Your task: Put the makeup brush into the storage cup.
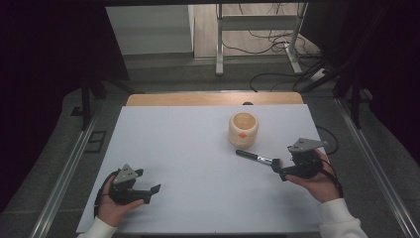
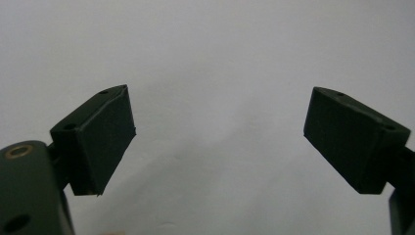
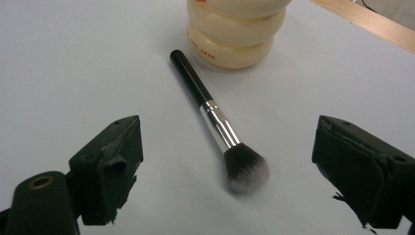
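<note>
Gaping wide, the right claw (image 3: 225,161) holds nothing: in the right gripper view its two black jaws rise from the bottom corners with the head of a makeup brush (image 3: 215,125) lying on the desk between them, untouched by either jaw. That brush lies flat on the pale desk (image 1: 188,148), its dark bristle tuft toward the claw, then a silver ferrule, then a slim black handle that runs away from the claw and ends just beside the foot of a cream, ribbed cup (image 3: 235,34). From above, the right claw (image 1: 278,168) sits near the right edge of the desk, held low in the person's right hand (image 1: 317,183), which comes in from the bottom right in a white sleeve, palm under the gripper and the grey three-cornered plate on top; the jaws point left and a little away from the person, toward the brush (image 1: 253,156). The cup (image 1: 243,129) stands upright beyond the brush's handle tip, with a small orange mark on its near side. Over on the near left part of the desk, the left claw (image 1: 148,186) is likewise spread wide and empty; in the left gripper view its jaws (image 2: 218,142) stand well apart with bare desk between them. The left hand (image 1: 114,203) cradles that gripper from beneath, low over the desk, jaws pointing right, well apart from the brush and the cup.
</note>
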